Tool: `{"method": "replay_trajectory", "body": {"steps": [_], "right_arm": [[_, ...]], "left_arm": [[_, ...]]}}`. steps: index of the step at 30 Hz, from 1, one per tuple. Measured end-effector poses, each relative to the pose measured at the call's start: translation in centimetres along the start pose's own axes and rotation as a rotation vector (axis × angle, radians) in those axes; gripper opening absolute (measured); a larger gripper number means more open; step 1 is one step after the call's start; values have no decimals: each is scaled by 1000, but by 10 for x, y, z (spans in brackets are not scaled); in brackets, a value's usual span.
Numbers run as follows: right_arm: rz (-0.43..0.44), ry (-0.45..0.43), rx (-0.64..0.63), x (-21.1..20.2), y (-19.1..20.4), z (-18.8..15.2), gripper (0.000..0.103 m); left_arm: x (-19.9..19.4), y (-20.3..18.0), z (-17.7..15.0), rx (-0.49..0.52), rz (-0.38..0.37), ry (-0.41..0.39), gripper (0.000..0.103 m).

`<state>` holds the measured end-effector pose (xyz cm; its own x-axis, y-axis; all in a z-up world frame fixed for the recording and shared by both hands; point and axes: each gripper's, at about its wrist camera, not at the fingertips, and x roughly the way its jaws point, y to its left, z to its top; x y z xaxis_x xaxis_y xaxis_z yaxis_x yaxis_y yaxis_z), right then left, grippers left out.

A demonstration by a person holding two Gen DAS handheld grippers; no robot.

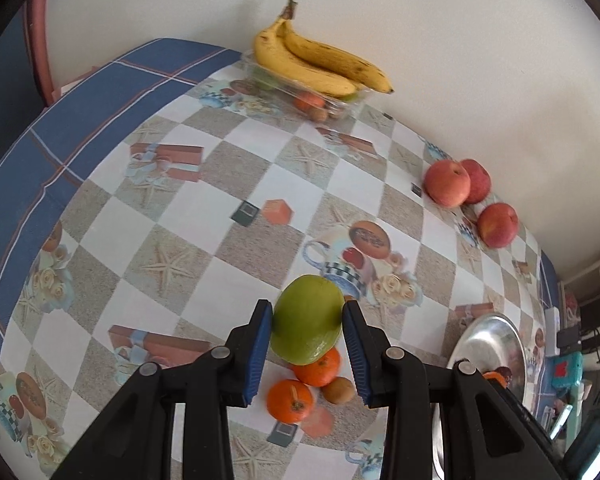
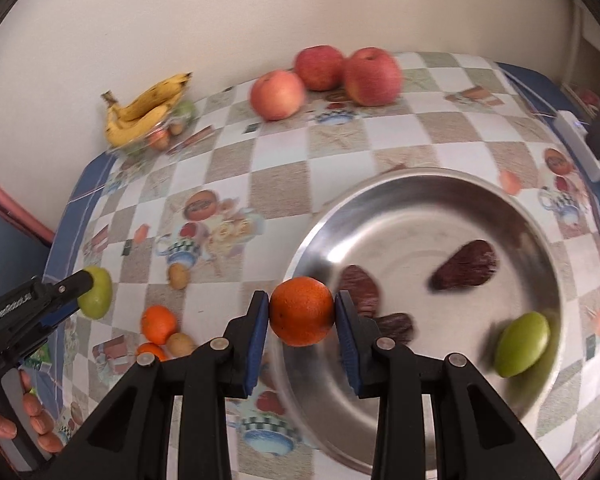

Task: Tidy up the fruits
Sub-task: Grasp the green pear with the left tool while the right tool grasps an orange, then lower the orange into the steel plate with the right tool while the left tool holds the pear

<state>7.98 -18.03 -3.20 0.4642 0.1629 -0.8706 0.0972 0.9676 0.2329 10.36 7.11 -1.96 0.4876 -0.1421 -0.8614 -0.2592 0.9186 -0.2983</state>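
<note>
green mango (image 1: 306, 320) clamped between the blue pads of the left tongs (image 1: 306, 354), lower centre of the left wrist view, lifted off the worktop (image 1: 204, 208). below it on the cloth: two tangerines (image 1: 290, 400) and a kiwi (image 1: 339, 390), close together. orange (image 2: 302, 311) gripped in the right tongs (image 2: 302, 344), lower centre of the right wrist view, held over the near rim of the steel basin (image 2: 380, 208). inside the basin, at lower right: a second green mango (image 2: 522, 344), plus dark patches on the metal, nature not determinable. three apples (image 2: 326, 76) grouped at upper centre by the wall. bananas (image 1: 320, 60) atop a clear tray (image 1: 340, 104) at upper centre of the left wrist view, small fruit under them. a hand (image 2: 24, 424) on the left tongs' handle, lower left of the right wrist view.
</note>
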Motion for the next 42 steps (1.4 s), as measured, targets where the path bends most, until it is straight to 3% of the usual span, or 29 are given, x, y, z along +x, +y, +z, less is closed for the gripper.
{"method": "replay_trajectory", "body": {"steps": [7, 15, 21, 25, 32, 34, 35, 36, 42], "right_arm": [[-118, -21, 114, -14, -57, 5, 35], [-166, -40, 230, -27, -102, 3, 35], [-158, -29, 233, -26, -105, 0, 35], [-138, -12, 224, -22, -100, -2, 35], [-126, 4, 216, -17, -95, -4, 35], [-126, 8, 219, -17, -95, -4, 35], [-125, 10, 221, -16, -95, -4, 35], [-123, 11, 224, -16, -96, -4, 35], [-118, 11, 232, -17, -97, -4, 35]], "left_arm": [[5, -53, -21, 152, -49, 35, 36], [3, -116, -54, 349, -142, 73, 33], [17, -103, -49, 299, -107, 118, 33], [29, -90, -49, 241, -143, 181, 33], [50, -91, -62, 269, -103, 269, 34], [55, -91, -65, 265, -101, 285, 41], [57, -90, -66, 268, -92, 283, 52], [59, -90, -67, 270, -84, 289, 56], [73, -81, -71, 227, -81, 338, 57]]}}
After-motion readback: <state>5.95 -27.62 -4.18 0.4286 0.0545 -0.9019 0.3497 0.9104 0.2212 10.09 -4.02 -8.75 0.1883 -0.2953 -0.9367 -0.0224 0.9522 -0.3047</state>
